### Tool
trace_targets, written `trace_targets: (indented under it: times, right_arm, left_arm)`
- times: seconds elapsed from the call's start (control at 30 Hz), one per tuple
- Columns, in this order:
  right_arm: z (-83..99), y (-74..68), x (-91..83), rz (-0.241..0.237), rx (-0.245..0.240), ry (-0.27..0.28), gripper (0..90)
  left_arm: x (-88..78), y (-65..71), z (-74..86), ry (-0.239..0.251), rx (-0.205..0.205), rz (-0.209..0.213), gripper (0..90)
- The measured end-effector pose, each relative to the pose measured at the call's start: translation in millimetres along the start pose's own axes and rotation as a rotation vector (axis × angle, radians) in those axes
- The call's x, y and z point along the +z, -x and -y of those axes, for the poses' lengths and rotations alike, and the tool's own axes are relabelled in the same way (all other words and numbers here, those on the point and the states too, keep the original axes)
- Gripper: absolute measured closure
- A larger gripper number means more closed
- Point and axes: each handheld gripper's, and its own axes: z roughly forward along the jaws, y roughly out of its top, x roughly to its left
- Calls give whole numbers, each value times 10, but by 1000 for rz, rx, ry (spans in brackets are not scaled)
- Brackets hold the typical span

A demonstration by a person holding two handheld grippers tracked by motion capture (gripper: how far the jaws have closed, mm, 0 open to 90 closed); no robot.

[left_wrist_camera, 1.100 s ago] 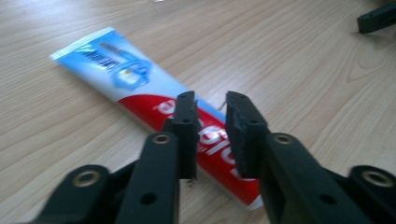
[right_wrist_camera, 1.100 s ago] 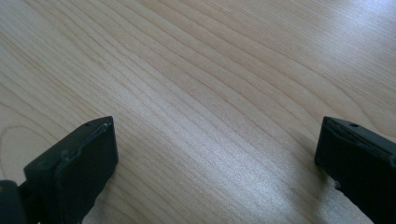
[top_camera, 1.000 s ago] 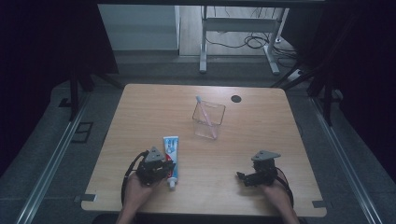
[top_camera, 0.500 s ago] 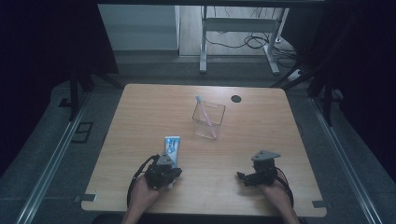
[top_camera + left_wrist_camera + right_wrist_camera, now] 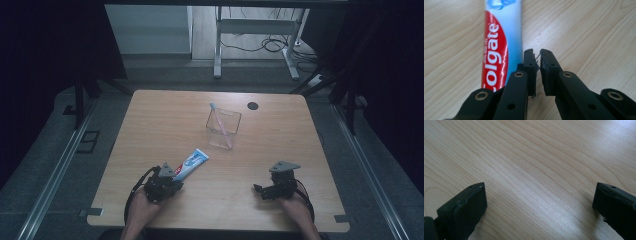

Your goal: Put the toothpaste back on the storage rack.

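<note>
One toothpaste tube [image 5: 190, 163] lies flat on the wooden table [image 5: 150, 125], slanting from the near left toward the middle, its red and blue label facing up. The left gripper [image 5: 537, 60] sits just beside the tube's near end, its jaws closed together with nothing between them; the tube runs along the outside of one jaw. The right gripper [image 5: 539, 202] rests well apart on the near right side, its jaws spread wide over bare wood. Farther back stands one clear plastic cup [image 5: 223, 128] holding one toothbrush [image 5: 219, 122] that leans inside it. One small dark hole [image 5: 252, 105] marks the tabletop behind the cup.
</note>
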Motion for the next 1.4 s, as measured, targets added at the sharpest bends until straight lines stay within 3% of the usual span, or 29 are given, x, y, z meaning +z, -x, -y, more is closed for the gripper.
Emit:
trace_targets:
  times: [0.23, 0.43, 0.67, 0.93, 1.1, 1.23, 1.4]
  right_arm:
    - [0, 0, 0, -1, 0, 0, 0]
    - [0, 0, 0, -1, 0, 0, 0]
    - [0, 0, 0, -1, 0, 0, 0]
    - [0, 0, 0, -1, 0, 0, 0]
    - [0, 0, 0, -1, 0, 0, 0]
    - [0, 0, 0, -1, 0, 0, 0]
    - [0, 1, 1, -1, -1, 1, 0]
  left_arm:
    - [-24, -67, 33, 8, -5, 20, 817]
    - [-71, -64, 8, 32, -1, 35, 728]
    - [-172, -83, -82, 26, 16, 3, 607]
    - [-227, -202, -90, -25, 17, -34, 492]
    - [-191, -301, -97, -76, -12, -21, 393]
    - [-164, -355, -126, -109, -35, -8, 369]
    - [-120, -375, -176, -147, -19, 1, 351]
